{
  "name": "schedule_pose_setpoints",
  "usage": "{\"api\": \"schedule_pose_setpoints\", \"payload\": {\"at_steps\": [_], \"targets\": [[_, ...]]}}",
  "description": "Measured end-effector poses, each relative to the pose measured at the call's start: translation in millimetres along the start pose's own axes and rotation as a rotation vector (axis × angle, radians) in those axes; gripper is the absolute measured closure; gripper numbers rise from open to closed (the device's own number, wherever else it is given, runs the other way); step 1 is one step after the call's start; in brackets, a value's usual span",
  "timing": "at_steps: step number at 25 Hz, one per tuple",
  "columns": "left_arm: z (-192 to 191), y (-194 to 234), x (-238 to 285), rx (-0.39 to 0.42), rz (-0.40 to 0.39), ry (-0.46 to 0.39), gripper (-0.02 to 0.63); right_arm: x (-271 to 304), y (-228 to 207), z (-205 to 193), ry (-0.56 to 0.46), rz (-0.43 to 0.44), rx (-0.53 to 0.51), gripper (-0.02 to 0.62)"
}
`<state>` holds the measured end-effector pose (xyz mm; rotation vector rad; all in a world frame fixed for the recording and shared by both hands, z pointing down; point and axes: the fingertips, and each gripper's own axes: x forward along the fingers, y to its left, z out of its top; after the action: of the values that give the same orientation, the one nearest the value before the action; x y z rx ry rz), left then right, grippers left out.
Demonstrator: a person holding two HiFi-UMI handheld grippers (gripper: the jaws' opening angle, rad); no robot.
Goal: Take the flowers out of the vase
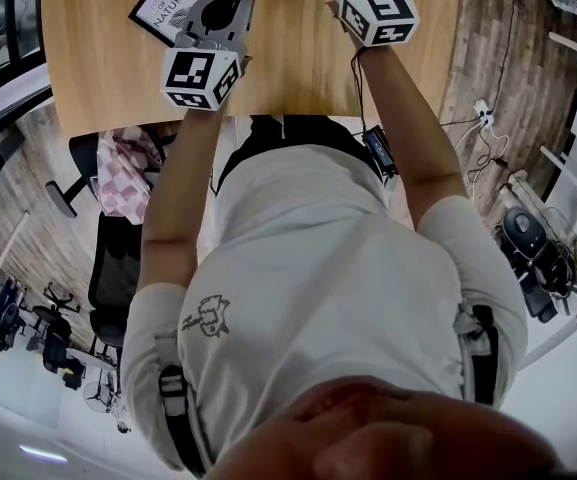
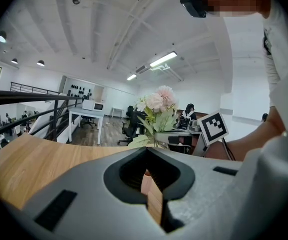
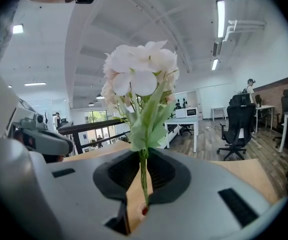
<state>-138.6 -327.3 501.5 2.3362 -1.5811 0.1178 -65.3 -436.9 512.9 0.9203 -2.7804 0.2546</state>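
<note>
Flowers (image 3: 141, 76): the bunch stands upright directly above your right hand-held gripper (image 3: 143, 156). Its jaws are drawn nearly together and pinch the thin green stem (image 3: 144, 184) low down. As far as that view shows, the grip is on one slim stem only. Blooms and leaves sit high above the pinch, so the bunch looks top-heavy.

Risk one: the stem slides or swivels between the pads, and the bunch tips or drops onto the bench (image 3: 246, 176).

Risk two: squeezing harder to prevent that could kink or crush the stem.

Your left hand-held gripper (image 2: 146, 151) holds nothing. Its jaws stand a narrow slit apart, with only bench showing through, and the flowers are well apart from it.

No view shows the vase plainly, so it cannot be confirmed that the stem ends are clear of its rim.

Risk three: with nothing steadying the vase, a caught leaf could drag it over.

Beyond the bench, the chair (image 3: 238, 126) stands well clear and poses no hazard.
</note>
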Motion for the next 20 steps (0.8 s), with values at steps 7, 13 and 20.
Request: {"api": "schedule_pose_setpoints", "payload": {"at_steps": [7,13,20], "targets": [[22.0,-6.6,-19.1,0.031,-0.004,-0.027,0.603,-18.0,11.2,43.8,-0.066,-0.003,-0.01,0.546],[35.8,-12.8,-39.4,0.048,-0.01,-0.057,0.603,-38.0,30.7,65.9,-0.091,0.001,-0.016,0.548],[55.4,-31.4,-66.7,0.074,-0.046,-0.096,0.603,-70.2,64.7,80.7,-0.108,0.014,-0.036,0.548]]}}
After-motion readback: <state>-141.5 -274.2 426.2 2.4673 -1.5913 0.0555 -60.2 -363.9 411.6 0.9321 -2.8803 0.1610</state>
